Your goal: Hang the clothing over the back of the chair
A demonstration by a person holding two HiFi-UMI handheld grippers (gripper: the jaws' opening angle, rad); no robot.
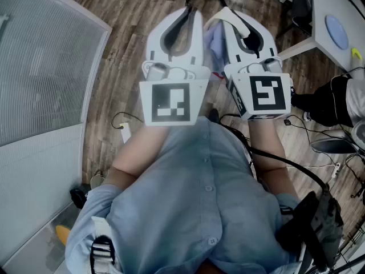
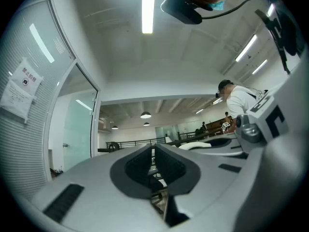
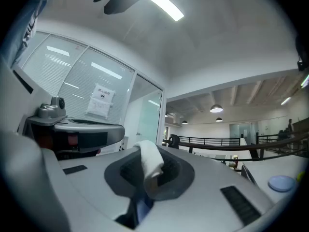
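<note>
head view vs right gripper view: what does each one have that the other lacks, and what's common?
Head view only: the wood floor, the person's blue shirt and the marker cubes.

Right gripper view only: the ceiling light, a paper notice on the glass wall, and a dark railing.

Both: the right gripper shut on a white fold of the clothing, the left gripper alongside it, and a blue disc on a white desk.

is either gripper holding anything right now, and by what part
The right gripper is shut on the clothing, pinching a white folded edge; which part of the garment cannot be told. The left gripper is shut on nothing.
</note>
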